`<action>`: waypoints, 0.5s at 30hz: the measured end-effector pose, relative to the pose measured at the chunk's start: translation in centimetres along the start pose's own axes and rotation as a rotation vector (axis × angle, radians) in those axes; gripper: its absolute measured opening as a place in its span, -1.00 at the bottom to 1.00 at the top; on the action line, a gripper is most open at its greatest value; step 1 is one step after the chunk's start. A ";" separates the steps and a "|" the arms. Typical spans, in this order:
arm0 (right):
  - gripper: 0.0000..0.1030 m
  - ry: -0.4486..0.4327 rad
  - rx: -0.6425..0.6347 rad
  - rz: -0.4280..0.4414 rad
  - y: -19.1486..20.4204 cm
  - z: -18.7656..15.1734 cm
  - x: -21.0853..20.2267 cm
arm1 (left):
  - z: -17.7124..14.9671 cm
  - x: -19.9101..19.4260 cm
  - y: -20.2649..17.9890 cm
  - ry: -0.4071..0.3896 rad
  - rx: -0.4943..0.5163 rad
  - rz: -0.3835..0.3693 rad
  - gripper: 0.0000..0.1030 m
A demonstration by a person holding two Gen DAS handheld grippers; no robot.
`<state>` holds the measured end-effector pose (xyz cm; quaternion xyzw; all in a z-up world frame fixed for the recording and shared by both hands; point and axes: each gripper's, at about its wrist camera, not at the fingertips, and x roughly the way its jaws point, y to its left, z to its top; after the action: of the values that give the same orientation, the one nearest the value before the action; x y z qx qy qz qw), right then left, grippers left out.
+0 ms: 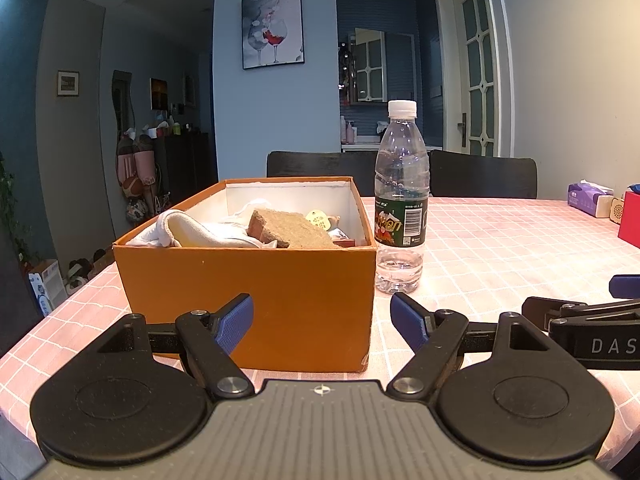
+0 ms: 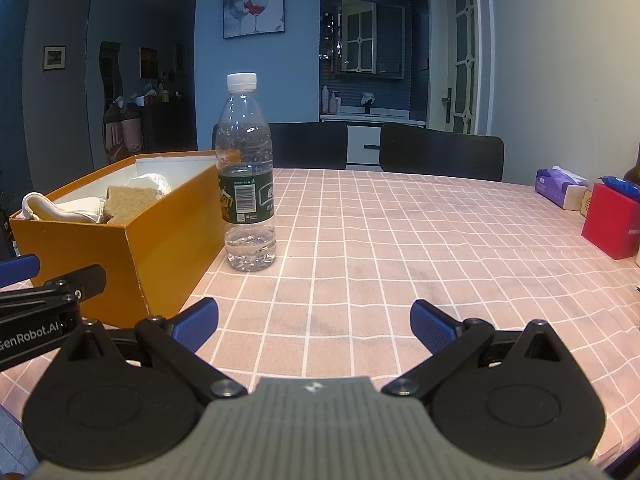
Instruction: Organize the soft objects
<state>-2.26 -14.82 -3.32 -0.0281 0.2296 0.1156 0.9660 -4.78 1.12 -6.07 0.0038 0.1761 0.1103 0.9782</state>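
An orange box (image 1: 280, 292) stands on the pink checked tablecloth, also in the right wrist view (image 2: 168, 232). Inside lie a white cloth (image 1: 188, 232), a brown sponge (image 1: 292, 226) and a small tagged item (image 1: 320, 218). The cloth (image 2: 60, 208) and sponge (image 2: 128, 198) show in the right wrist view too. My left gripper (image 1: 320, 324) is open and empty, just in front of the box. My right gripper (image 2: 314, 326) is open and empty over bare cloth, right of the box. It shows in the left wrist view (image 1: 580, 320).
A clear water bottle (image 1: 400, 204) with a green label stands right of the box, also in the right wrist view (image 2: 246, 176). A purple tissue pack (image 2: 560, 186) and a red box (image 2: 612, 226) sit at the far right. Two dark chairs (image 2: 440, 152) stand behind the table.
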 end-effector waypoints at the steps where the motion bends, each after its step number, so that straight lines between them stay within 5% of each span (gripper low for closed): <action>1: 0.94 0.000 0.000 0.000 0.0 0.0 0.0 | 0.0 0.0 0.0 0.000 0.000 0.000 0.77; 15: 0.94 0.017 0.003 0.007 0.3 -0.1 0.1 | 0.0 0.0 0.0 0.001 0.000 0.000 0.77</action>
<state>-2.26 -14.57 -3.49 -0.0268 0.2379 0.1185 0.9636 -4.79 1.12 -6.08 0.0038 0.1767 0.1105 0.9780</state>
